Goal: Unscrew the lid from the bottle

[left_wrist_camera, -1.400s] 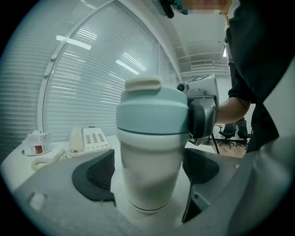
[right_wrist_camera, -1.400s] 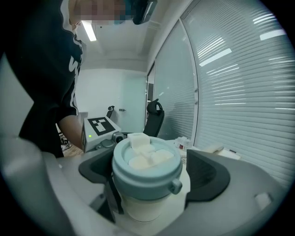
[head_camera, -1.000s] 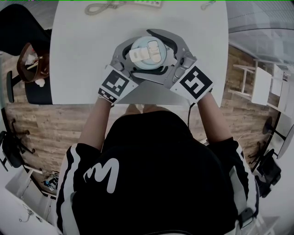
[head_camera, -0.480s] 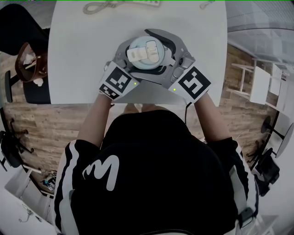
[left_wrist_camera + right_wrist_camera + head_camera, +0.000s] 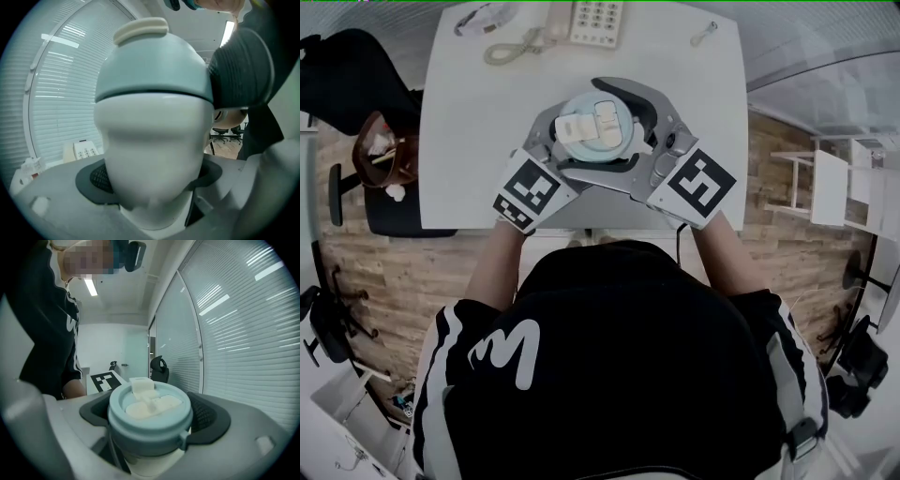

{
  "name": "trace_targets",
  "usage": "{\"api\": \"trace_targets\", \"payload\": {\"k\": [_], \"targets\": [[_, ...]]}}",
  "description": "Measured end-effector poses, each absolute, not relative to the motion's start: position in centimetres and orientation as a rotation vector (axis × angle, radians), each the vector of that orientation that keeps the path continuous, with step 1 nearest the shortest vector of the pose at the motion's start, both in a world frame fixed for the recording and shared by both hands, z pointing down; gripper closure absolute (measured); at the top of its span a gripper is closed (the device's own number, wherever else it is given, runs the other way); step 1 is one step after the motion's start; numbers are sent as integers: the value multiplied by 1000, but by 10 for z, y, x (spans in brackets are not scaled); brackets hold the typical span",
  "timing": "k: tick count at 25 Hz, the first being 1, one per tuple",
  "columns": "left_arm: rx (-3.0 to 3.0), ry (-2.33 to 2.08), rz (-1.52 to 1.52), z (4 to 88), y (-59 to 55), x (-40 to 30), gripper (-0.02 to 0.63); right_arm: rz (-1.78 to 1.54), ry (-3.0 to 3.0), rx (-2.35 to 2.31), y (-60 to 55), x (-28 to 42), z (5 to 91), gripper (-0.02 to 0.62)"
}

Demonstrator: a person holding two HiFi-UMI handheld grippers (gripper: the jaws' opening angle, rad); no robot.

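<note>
While it stands upright on the white table, near the edge closest to the person, the bottle shows a smooth white body; its lid is a pale blue cap, seated on the body with a thin dark seam between them, and a cream flip tab lies across its top; the left gripper is clamped on the white body, its dark ribbed pads pressed to either side; the right gripper is closed round the lid, one pad against each flank; a telephone sits at the table's far edge, well apart from the bottle; a dark chair stands beside the table's left side.
</note>
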State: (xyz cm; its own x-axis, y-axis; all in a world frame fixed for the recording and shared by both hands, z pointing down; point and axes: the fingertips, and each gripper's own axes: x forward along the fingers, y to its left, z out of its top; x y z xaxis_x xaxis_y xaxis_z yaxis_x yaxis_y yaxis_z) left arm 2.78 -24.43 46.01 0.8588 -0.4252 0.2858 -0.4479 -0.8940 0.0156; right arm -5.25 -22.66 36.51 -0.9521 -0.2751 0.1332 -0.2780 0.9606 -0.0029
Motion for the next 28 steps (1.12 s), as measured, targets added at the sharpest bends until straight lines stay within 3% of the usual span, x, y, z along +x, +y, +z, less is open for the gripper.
{"api": "trace_targets", "payload": {"k": [17, 28], "targets": [[2951, -621, 463, 369, -214, 29, 158, -52, -3071, 283, -194, -50, 275, 126], [3034, -53, 461, 357, -152, 47, 158, 72, -3057, -722, -129, -33, 258, 124]]}}
